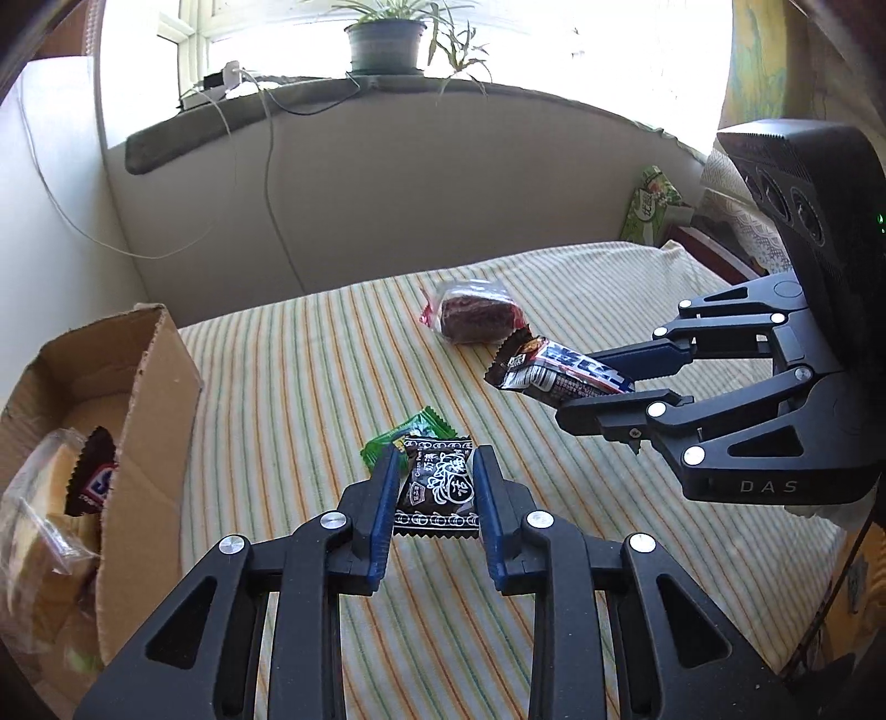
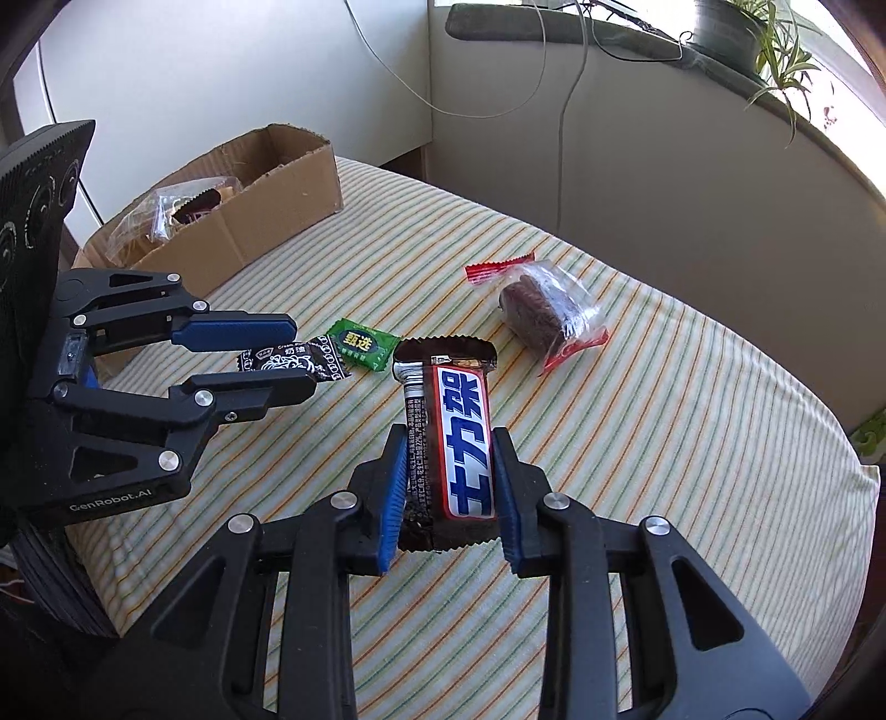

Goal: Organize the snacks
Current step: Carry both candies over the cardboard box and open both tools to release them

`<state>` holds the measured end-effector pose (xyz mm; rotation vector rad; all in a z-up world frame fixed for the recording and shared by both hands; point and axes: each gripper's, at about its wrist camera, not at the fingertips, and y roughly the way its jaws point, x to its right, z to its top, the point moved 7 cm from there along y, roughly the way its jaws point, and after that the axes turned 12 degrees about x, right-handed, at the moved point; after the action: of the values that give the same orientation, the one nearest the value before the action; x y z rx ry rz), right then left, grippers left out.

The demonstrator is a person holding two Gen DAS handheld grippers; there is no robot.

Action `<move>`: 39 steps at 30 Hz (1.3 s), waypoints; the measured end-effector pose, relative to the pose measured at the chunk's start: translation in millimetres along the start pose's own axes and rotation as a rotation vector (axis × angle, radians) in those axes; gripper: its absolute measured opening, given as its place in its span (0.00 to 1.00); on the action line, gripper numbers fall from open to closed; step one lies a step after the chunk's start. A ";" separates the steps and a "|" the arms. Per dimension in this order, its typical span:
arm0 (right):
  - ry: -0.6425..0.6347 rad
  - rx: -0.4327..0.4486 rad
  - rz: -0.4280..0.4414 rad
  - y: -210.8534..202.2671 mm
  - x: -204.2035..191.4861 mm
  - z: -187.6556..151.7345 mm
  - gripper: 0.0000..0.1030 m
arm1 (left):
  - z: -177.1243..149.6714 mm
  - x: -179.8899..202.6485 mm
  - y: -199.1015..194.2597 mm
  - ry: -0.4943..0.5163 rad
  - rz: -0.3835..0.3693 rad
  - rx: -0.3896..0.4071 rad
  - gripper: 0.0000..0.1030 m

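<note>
Brown chocolate bar (image 2: 462,437) pinched lengthwise in right gripper (image 2: 451,493); left gripper (image 1: 434,498) pinches black packet (image 1: 437,487).

Cardboard box (image 2: 221,221) sits at the counter's (image 2: 664,443) left edge, with bagged snacks (image 2: 166,213) inside. Right of the box, mid-counter, a small candy packet (image 2: 362,346) lies flat; the dark wafer packet (image 1: 437,487) sits between the left tool's (image 1: 434,493) pads, just in front of the candy. Right of that, the chocolate bar (image 2: 462,437) sits between the right tool's (image 2: 448,487) pads. Behind the bar, toward the wall, a wrapped cake (image 2: 545,315) lies on the counter. Potted plant (image 1: 385,41) on the windowsill (image 1: 310,111) behind the counter.
</note>
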<state>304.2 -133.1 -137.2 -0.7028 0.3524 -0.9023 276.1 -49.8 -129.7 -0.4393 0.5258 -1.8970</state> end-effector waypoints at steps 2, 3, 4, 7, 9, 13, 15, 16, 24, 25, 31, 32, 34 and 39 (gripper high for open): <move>-0.005 0.016 -0.002 -6.2 -4.6 6.1 0.29 | 6.6 -4.0 -7.3 -0.012 0.004 0.024 0.25; -0.008 0.024 -0.004 -9.5 -7.1 9.5 0.29 | 10.9 -4.0 -10.2 -0.017 0.006 0.037 0.25; -0.011 0.033 -0.004 -13.7 -10.1 12.8 0.29 | 13.8 -6.4 -14.7 -0.021 0.008 0.050 0.25; -0.022 0.057 -0.002 -24.3 -21.0 23.2 0.29 | 19.3 -17.6 -30.8 -0.039 0.019 0.085 0.25; -0.034 0.069 0.001 -28.2 -30.3 30.1 0.29 | 21.4 -27.2 -40.2 -0.055 0.031 0.105 0.25; -0.064 0.088 0.017 -27.9 -53.0 47.6 0.29 | 25.8 -45.4 -62.3 -0.079 0.052 0.150 0.25; -0.076 0.098 0.029 -26.4 -65.0 55.1 0.29 | 27.2 -52.5 -70.7 -0.087 0.069 0.170 0.25; -0.081 0.102 0.036 -25.9 -70.3 58.6 0.29 | 27.4 -58.1 -74.9 -0.095 0.079 0.179 0.25; -0.128 0.121 0.109 -15.6 -123.7 77.1 0.29 | 23.3 -116.7 -109.4 -0.196 0.168 0.241 0.25; -0.137 0.122 0.119 -14.2 -130.8 78.8 0.29 | 22.5 -123.5 -112.7 -0.207 0.181 0.247 0.25; -0.192 0.122 0.182 -5.8 -177.7 89.8 0.29 | 12.6 -157.1 -119.6 -0.257 0.241 0.245 0.25; -0.201 0.121 0.194 -4.4 -186.3 90.8 0.29 | 9.9 -162.8 -119.7 -0.266 0.252 0.241 0.25; -0.221 0.118 0.216 -0.4 -202.6 93.2 0.29 | 6.7 -171.5 -120.7 -0.273 0.276 0.238 0.25; -0.259 0.103 0.261 10.1 -235.1 92.9 0.29 | 1.9 -190.1 -125.9 -0.294 0.325 0.242 0.25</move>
<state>224.4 99.6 -78.3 -0.6522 0.1610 -0.5696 249.6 168.8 -70.3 -0.4346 0.1577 -1.5263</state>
